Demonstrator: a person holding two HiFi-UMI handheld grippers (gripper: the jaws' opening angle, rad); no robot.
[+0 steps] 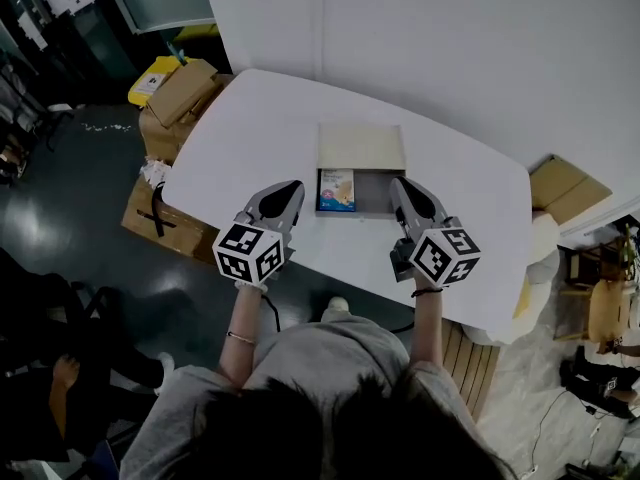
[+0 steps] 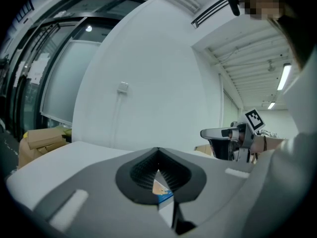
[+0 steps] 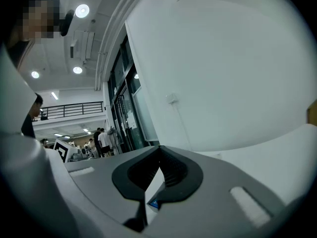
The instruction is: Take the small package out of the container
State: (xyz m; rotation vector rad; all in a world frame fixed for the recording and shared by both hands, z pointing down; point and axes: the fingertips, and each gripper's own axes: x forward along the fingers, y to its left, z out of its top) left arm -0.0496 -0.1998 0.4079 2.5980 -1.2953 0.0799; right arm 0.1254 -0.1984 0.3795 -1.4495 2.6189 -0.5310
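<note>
A shallow open container [image 1: 373, 212] lies in the middle of the white table [image 1: 250, 128], its lid [image 1: 360, 146] folded back toward the wall. The small blue package [image 1: 337, 190] lies flat in its left end. My left gripper [image 1: 292, 190] hovers just left of the container's near-left corner, jaws together and holding nothing. My right gripper [image 1: 400, 184] is at the container's near-right corner, also shut and empty. In the left gripper view the closed jaws [image 2: 158, 155] frame a bit of the package [image 2: 162, 191]. A blue corner [image 3: 153, 203] shows below the right gripper [image 3: 159, 152].
Cardboard boxes [image 1: 180, 98] and a yellow item [image 1: 150, 80] sit on the floor off the table's left end. More flat cardboard [image 1: 565, 188] lies at the right. A white wall [image 1: 450, 48] stands close behind the table. People stand far off [image 3: 101, 142].
</note>
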